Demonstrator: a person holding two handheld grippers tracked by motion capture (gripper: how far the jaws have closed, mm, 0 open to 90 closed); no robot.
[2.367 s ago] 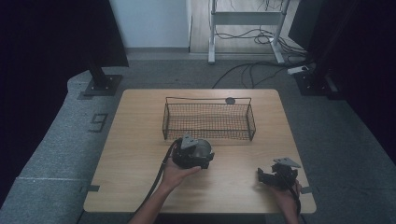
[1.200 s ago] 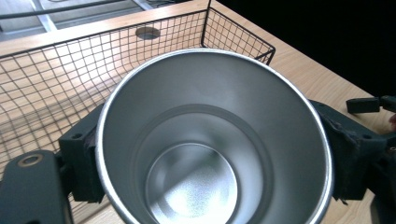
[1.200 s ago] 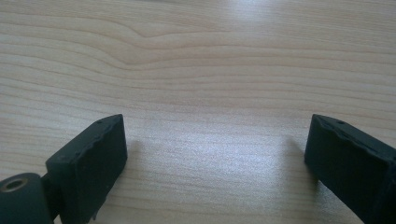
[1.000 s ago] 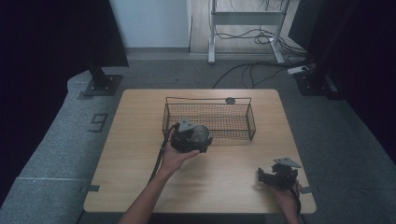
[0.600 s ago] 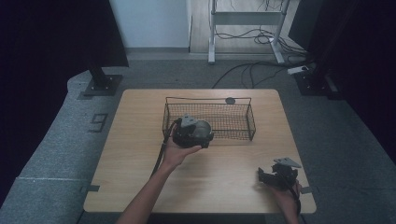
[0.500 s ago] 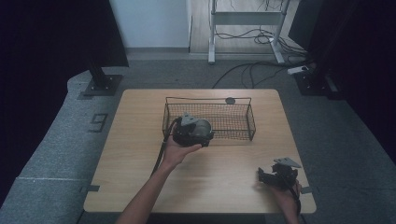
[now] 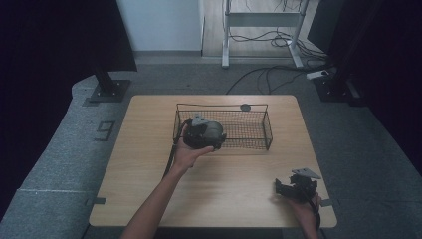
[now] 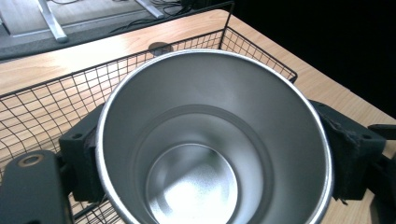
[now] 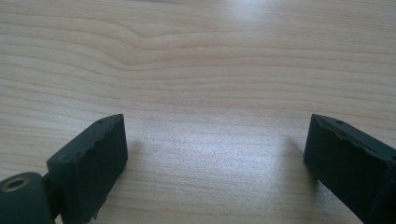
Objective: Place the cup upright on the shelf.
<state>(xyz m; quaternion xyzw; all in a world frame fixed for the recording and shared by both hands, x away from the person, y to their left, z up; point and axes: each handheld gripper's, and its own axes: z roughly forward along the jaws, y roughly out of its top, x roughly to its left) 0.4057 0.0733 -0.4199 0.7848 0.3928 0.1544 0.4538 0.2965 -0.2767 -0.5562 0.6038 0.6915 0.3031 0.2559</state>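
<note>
We look down on a pale wooden desk (image 7: 219,184) standing on grey carpet, with dark curtains at both sides and cables on the floor beyond. A black wire basket (image 7: 249,130) sits toward the far middle of the desk, and a small dark round disc (image 7: 245,107) lies just behind its far rim. Our left tongs (image 7: 203,133) are clamped on a steel cup (image 8: 212,140), one black jaw pressed against each side of it, and hold it at the basket's left end; whether it is over the rim or inside, we cannot tell. Our right tongs (image 9: 215,154) rest near the desk's near right corner, jaws spread wide apart with bare wood between them
</note>
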